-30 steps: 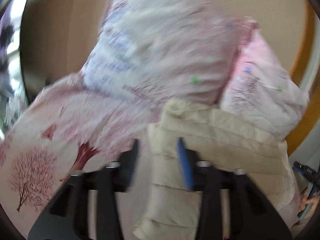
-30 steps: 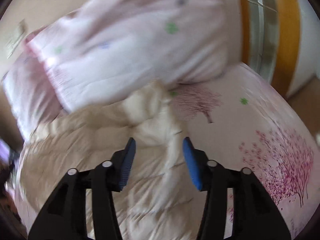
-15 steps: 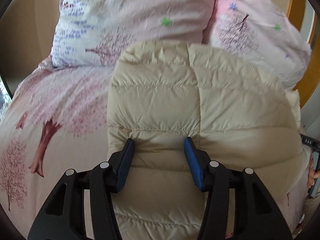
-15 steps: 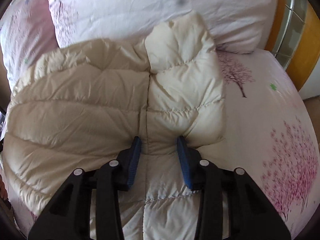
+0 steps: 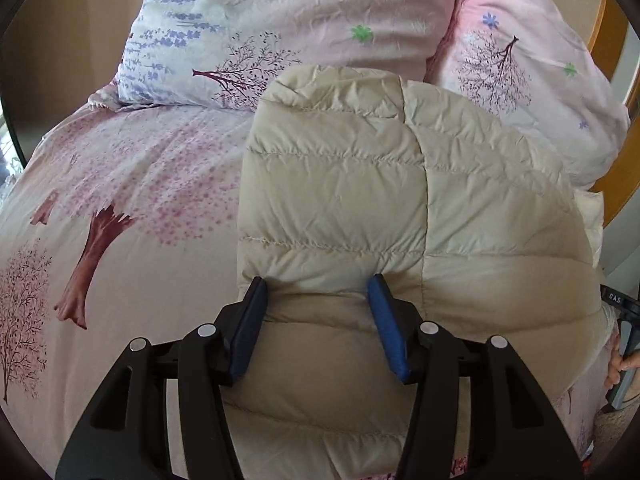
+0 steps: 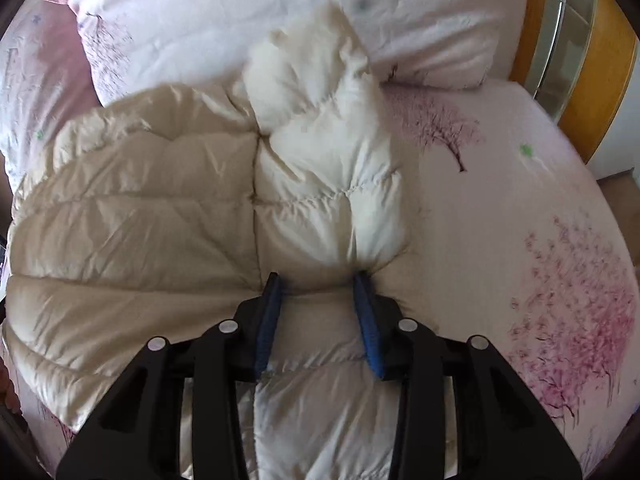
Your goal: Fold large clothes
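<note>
A cream quilted puffer jacket (image 5: 380,200) lies on a pink bed, folded over, its far edge against the pillows. It also shows in the right wrist view (image 6: 168,216), where a paler bunched part (image 6: 328,152) sticks up toward the pillows. My left gripper (image 5: 318,294) is open, its blue pads pressed down onto the jacket's near-left part. My right gripper (image 6: 318,284) is open somewhat narrower, its pads pushed into the jacket below the bunched part, with fabric puckered between them.
Two tree-print pillows (image 5: 304,20) (image 5: 520,64) stand behind the jacket. The pink tree-print bedsheet (image 5: 120,184) spreads to the left, and to the right in the right wrist view (image 6: 520,208). A wooden bed frame (image 6: 600,60) stands at the far right.
Both grippers have swung over the jacket and come down onto it. The views have steadied from blur. The right gripper's jaws have narrowed slightly.
</note>
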Action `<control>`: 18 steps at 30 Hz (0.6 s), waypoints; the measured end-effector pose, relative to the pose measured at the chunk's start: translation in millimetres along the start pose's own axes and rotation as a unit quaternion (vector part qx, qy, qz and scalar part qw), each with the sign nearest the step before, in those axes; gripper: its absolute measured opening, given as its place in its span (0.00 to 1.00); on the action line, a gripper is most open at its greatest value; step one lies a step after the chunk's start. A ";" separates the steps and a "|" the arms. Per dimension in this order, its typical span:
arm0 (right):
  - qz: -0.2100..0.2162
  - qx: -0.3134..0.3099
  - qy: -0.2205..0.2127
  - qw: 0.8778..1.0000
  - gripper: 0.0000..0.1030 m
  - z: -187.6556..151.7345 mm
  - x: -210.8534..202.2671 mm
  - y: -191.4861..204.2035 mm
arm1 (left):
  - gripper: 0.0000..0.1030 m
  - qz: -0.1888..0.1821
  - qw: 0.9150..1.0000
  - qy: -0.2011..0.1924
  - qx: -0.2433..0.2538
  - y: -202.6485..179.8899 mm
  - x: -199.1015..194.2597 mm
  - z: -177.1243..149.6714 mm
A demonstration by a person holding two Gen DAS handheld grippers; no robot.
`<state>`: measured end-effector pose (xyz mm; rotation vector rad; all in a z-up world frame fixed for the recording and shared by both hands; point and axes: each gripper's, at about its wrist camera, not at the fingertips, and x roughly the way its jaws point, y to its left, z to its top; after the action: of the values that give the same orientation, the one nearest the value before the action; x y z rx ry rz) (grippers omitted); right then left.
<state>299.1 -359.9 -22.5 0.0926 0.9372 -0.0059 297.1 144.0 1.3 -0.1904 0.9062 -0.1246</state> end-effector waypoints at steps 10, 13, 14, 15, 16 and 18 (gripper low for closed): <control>0.125 0.054 -0.056 0.989 0.59 -0.2 -60.5 -2.3 | 0.67 -0.068 0.992 -0.031 -0.099 50.0 -38.7 15.1; 0.147 0.021 -0.065 0.987 0.58 2.6 -70.8 31.2 | 0.68 -0.085 0.988 -0.023 -0.127 63.4 -36.2 16.1; 0.151 0.009 -0.067 0.986 0.56 2.5 -72.0 40.2 | 0.68 -0.092 0.986 -0.018 -0.135 66.1 -33.9 15.3; 0.154 -0.006 -0.072 0.985 0.54 0.0 -75.3 54.2 | 0.68 -0.098 0.985 -0.012 -0.143 69.0 -31.4 14.8; 0.155 -0.020 -0.075 0.985 0.54 -2.5 -77.8 66.5 | 0.68 -0.100 0.984 -0.008 -0.148 70.9 -29.3 13.5; 0.155 -0.049 -0.084 0.983 0.53 -1.0 -77.8 85.8 | 0.68 -0.103 0.982 0.001 -0.156 72.5 -26.0 9.7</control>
<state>256.1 -277.1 46.1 0.1449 0.7448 0.3167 290.8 220.8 11.4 -0.5774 0.9031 -0.1744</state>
